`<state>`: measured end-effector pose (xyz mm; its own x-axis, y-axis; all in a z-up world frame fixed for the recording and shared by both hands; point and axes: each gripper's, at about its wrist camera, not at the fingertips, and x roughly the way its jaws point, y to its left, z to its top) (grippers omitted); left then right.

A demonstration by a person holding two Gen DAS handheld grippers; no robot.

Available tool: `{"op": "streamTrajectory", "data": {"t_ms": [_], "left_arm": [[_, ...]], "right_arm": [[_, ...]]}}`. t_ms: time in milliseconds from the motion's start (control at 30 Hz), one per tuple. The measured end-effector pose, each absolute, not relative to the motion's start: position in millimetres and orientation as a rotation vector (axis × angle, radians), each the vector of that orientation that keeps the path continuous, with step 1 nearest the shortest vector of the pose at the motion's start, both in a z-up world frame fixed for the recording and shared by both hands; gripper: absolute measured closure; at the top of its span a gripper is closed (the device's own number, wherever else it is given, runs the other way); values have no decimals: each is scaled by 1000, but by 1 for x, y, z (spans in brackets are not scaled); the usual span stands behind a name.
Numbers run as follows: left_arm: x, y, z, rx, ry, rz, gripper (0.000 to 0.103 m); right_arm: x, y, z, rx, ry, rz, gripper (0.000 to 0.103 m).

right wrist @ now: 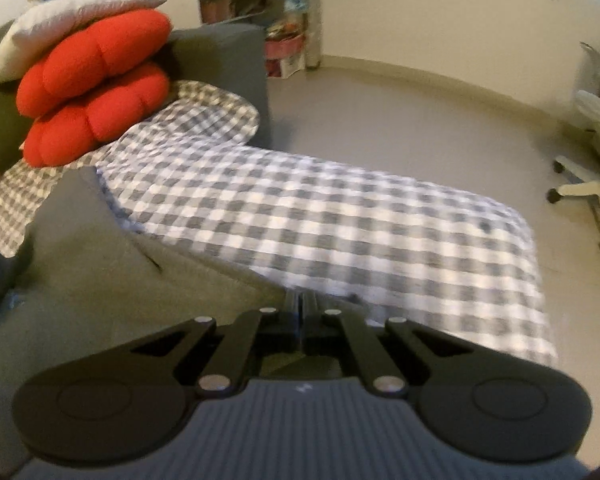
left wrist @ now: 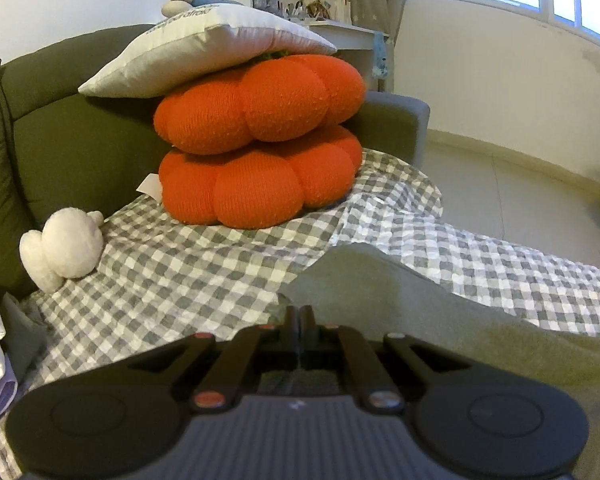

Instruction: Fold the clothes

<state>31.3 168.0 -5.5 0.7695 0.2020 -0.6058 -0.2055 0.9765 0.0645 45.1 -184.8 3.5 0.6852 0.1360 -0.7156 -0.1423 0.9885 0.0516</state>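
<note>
Grey-green garment (left wrist: 440, 312) lengthwise between both pinching tools, left (left wrist: 300, 314) and right (right wrist: 301, 300), over checked cover (right wrist: 340, 216).

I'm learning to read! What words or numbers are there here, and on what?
White pillow: grey printed lettering along its edge, too blurred to read.
Small white tag beside the lower orange cushion: nothing readable.
Shelf clutter: too small to read.
No other text.
</note>
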Motion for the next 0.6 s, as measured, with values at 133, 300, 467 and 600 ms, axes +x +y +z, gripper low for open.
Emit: {"op": "streamTrajectory", "data": {"t_ms": [133,300,467,600], "left_arm": [[25,164,-1,-11,655,210,103],[17,162,3,-17,657,201,103],[13,163,1,-23,674,194,102],[15,167,-4,-38,704,188,97]], "right_arm": [[17,-211,17,-28,776,75,103],[-13,-245,25,6,784,33,103],[-23,-247,22,54,811,82,90],[-16,-230,17,45,814,125,67]]}}
